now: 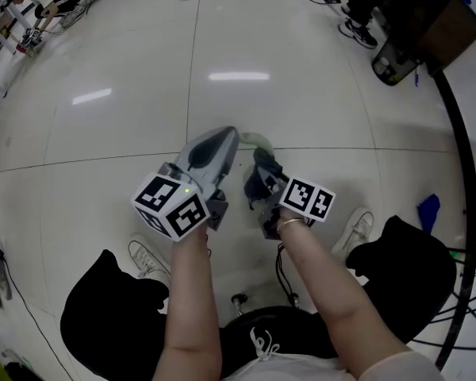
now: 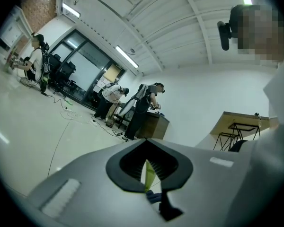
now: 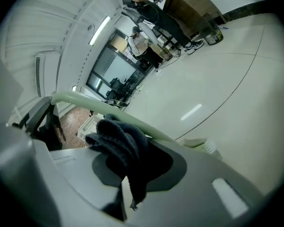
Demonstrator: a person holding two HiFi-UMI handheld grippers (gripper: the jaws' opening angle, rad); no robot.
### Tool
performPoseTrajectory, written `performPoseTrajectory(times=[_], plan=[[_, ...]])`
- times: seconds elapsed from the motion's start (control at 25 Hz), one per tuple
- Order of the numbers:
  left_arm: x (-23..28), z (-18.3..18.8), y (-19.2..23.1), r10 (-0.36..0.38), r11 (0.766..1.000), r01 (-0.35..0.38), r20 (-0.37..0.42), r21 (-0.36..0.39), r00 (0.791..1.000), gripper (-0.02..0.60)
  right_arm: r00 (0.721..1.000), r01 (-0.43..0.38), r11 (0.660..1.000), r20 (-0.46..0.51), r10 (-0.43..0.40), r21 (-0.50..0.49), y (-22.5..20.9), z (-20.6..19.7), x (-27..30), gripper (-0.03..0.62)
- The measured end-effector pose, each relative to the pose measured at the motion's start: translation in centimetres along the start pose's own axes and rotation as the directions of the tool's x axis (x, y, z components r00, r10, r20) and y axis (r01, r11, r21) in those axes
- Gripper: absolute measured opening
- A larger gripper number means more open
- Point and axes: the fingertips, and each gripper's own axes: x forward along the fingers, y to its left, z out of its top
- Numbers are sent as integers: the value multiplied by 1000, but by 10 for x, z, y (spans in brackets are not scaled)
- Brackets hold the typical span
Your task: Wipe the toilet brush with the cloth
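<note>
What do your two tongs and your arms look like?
The left tongs and right tongs are smooth grey shells with black pads inside. Each carries a white cube printed with black squares: left cube, right cube. The arms are bare; a thin bracelet circles the right wrist.

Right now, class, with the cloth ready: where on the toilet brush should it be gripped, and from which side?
Grip the slim pale-green handle across its narrow width, from the end away from the bristle head, as the left gripper does. It fits between the jaws there, and the shaft is probably left free for the cloth in the right gripper.
</note>
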Motion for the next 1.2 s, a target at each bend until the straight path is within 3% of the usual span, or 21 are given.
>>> performPoseTrajectory(times=[0.24,0.4,0.52,0.68,0.8,0.88,0.96,1.04,1.2], plan=[[4,2,2,2,999,-3,7,41,1000,6,996,77,994,-46,-73,83,-49,-21,15,64],[4,2,3,2,998,-2,15,56,1000,6,995,90,982,-68,-80,165,-69,-37,22,66],[3,5,5,2,998,-3,10,65,1000,6,994,70,978,-97,-52,197,-72,-44,22,66],[4,4,5,25,997,-23,-21,78,999,6,980,-12,987,-194,43,160,-53,-49,8,65],[-1,3,4,61,994,-58,-27,91,998,6,943,-136,990,-300,141,38,-27,-51,-21,64],[-9,8,-1,91,990,-91,8,106,996,6,938,-160,984,-324,124,-85,-21,-37,-46,65],[-21,17,-10,120,982,-126,52,138,991,6,968,-115,974,-242,65,-195,-21,-1,-70,65],[-32,26,-22,152,969,-167,93,182,984,6,995,-57,952,-100,28,-301,-15,47,-93,65],[-51,34,-43,221,941,-252,156,224,963,6,989,25,850,136,55,-526,28,110,-131,64]])
